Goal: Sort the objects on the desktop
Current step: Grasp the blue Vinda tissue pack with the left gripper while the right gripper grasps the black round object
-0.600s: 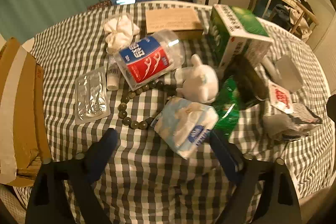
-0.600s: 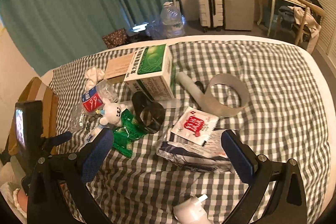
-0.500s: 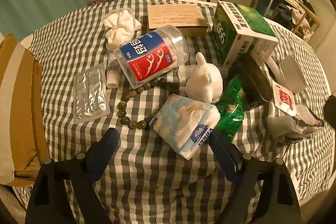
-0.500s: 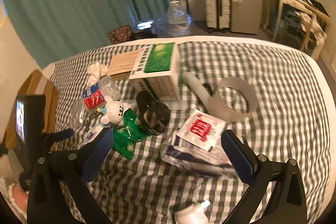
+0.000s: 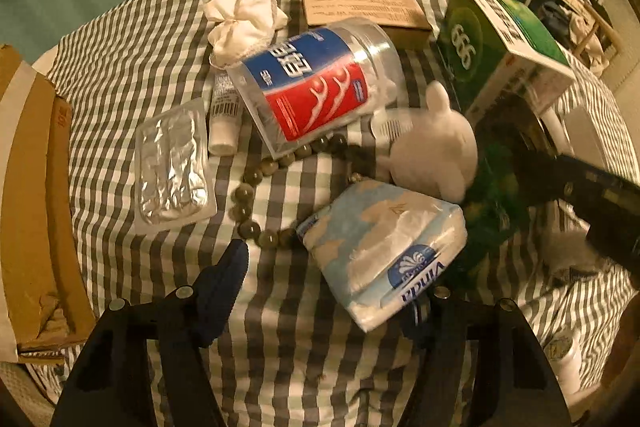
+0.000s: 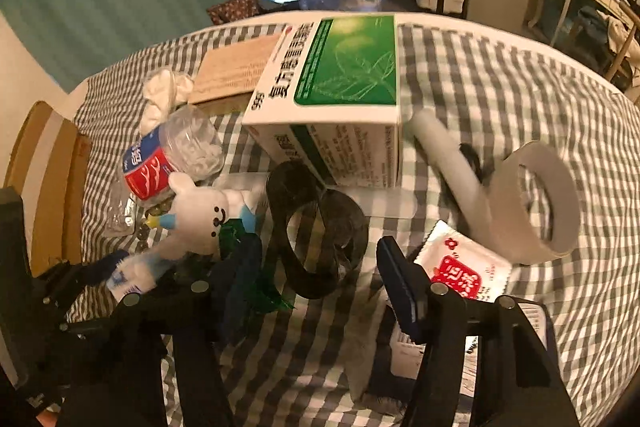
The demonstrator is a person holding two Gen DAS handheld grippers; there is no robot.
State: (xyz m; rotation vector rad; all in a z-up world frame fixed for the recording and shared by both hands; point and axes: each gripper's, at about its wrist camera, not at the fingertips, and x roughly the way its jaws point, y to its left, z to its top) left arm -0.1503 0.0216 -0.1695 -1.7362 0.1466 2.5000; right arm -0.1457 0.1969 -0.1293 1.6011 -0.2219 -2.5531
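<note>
On the checked tablecloth (image 5: 132, 39) a pale blue tissue pack (image 5: 384, 247) lies between the fingers of my open left gripper (image 5: 328, 283), its near corner covering the right fingertip. Just beyond it are a green bead bracelet (image 5: 256, 179), a white plush toy (image 5: 436, 151) and a clear jar (image 5: 316, 87) with a blue and red label lying on its side. My right gripper (image 6: 316, 251) is open, its fingers flanking a black ring-shaped object (image 6: 320, 227) without visibly pressing on it. The plush toy (image 6: 200, 219) sits left of that ring.
A green and white box (image 6: 332, 87), a flat brown box (image 5: 360, 3), white cloth (image 5: 244, 15), a blister pack (image 5: 172, 163) and a small tube (image 5: 224, 115) crowd the far side. A grey tape roll (image 6: 532, 203) and a red sachet (image 6: 464, 267) lie right. A cardboard carton (image 5: 32, 187) stands off the left edge.
Both grippers have come lower and closer to the clutter. The left one now straddles the tissue pack. The right one has reached the black ring and its jaws stand narrower.
</note>
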